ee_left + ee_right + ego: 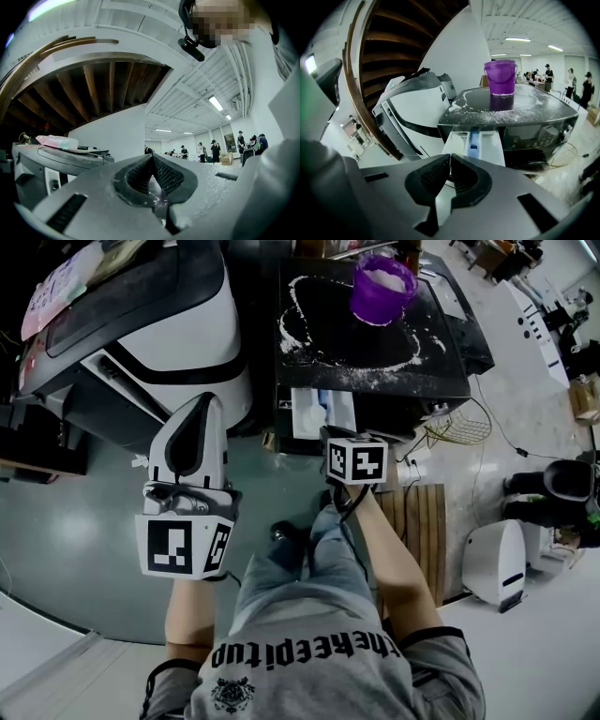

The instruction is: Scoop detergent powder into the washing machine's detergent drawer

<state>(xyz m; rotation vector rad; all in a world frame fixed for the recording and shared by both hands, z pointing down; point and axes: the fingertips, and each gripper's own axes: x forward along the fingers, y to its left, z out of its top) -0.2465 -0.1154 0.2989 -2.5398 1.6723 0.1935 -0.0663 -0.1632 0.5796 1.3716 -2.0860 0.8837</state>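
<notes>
- Currently shows the left gripper [152, 158] over the grey floor [84, 549], well left of the drawer, pads pressed together at the tips, nothing between them
- Shows the right gripper [449, 157] with fingers closed tip to tip, likewise empty, aimed at the detergent drawer [476, 140] and near its front
- Finds that drawer pulled out of the washing machine [543, 126], white with a blue insert down the middle
- Places the purple cup [382, 287] of white powder upright on the machine's black top, well beyond the drawer
- Notes spilled detergent powder [305, 343] in a rough ring across that top, around the cup
</notes>
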